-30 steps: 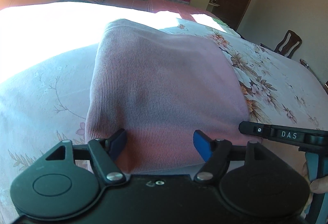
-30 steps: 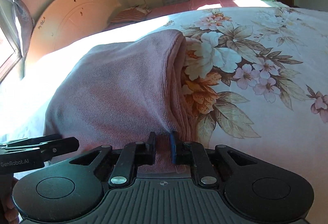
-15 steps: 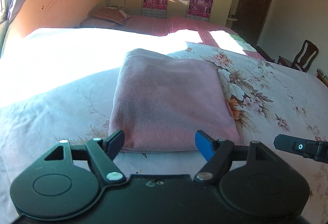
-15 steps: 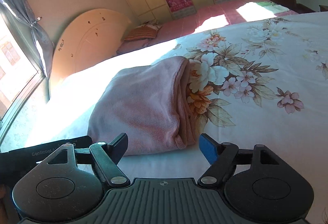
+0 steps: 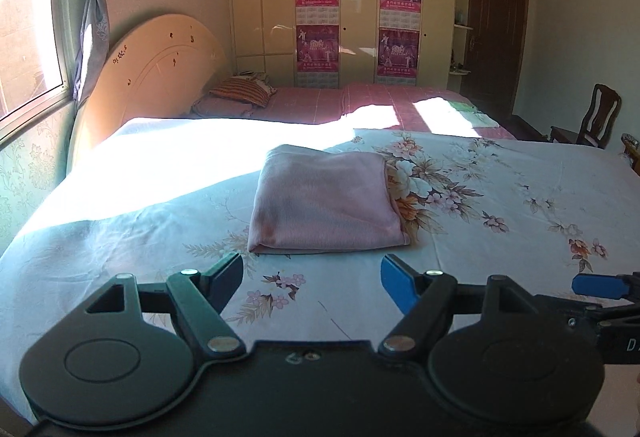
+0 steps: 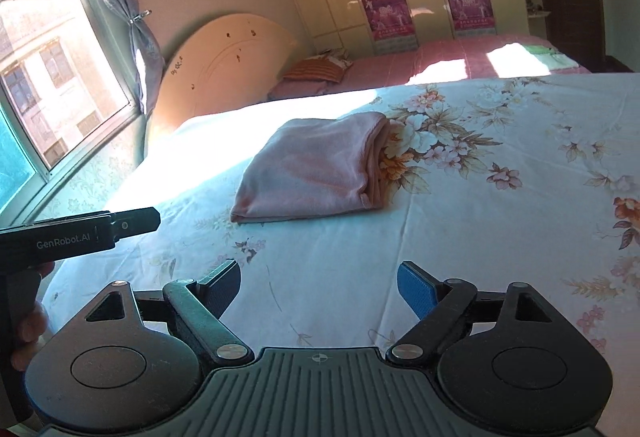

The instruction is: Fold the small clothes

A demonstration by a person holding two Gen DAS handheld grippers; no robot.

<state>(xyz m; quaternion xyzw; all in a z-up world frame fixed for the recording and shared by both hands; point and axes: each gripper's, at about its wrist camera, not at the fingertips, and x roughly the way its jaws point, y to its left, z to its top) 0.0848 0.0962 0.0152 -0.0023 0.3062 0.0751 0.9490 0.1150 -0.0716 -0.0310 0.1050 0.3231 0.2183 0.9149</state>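
Observation:
A pink knit garment (image 5: 326, 203) lies folded into a neat rectangle on the floral bedsheet (image 5: 500, 197); it also shows in the right wrist view (image 6: 316, 169), with its layered edges on the right side. My left gripper (image 5: 312, 283) is open and empty, held back from the garment's near edge. My right gripper (image 6: 320, 289) is open and empty, also well short of the garment. Part of the right gripper (image 5: 600, 287) shows at the right edge of the left wrist view, and the body of the left gripper (image 6: 76, 235) shows at the left of the right wrist view.
A curved headboard (image 5: 156, 73) and window with curtain (image 5: 28, 37) are at the left. A second bed with a pink cover (image 5: 360, 103) and a wardrobe stand behind. A wooden chair (image 5: 600, 121) is at the far right.
The right gripper opened and let go of the pink garment. Both grippers pulled back and up from it, so the folded garment now lies free on the bed.

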